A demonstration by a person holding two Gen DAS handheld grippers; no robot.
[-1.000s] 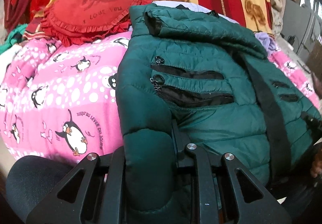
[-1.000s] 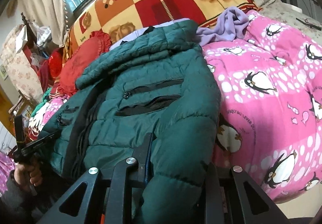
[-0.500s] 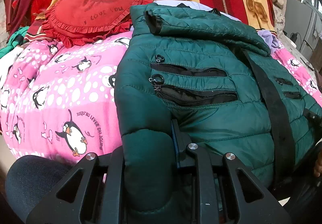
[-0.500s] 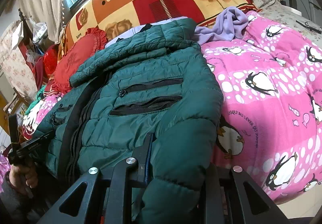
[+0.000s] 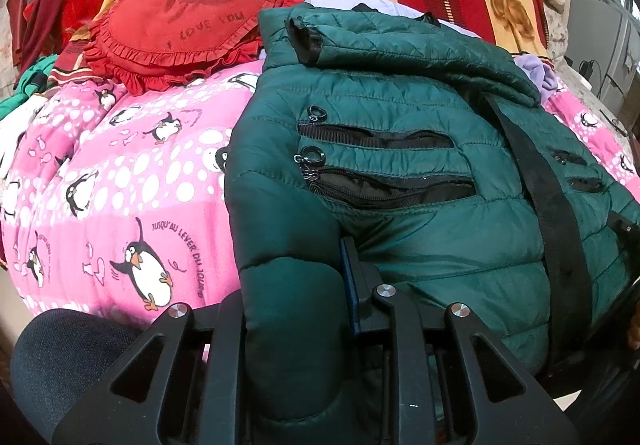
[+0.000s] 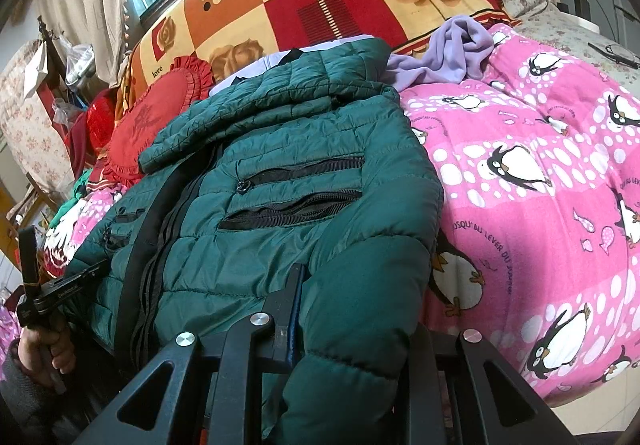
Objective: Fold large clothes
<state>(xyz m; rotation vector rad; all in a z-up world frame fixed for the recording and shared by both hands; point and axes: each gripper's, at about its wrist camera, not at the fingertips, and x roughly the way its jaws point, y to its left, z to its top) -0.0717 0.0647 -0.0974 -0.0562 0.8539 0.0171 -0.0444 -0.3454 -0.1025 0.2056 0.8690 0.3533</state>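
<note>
Here, the dark green quilted puffer jacket (image 5: 400, 173) lies front-up on the pink penguin-print quilt (image 5: 120, 173), each hem corner pinched by left gripper (image 5: 296, 285) and right gripper (image 6: 356, 309), presumably for folding upward.

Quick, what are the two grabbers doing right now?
Left gripper: shut on a puffy part of the green jacket.
Right gripper: shut on another puffy part of the jacket.
</note>
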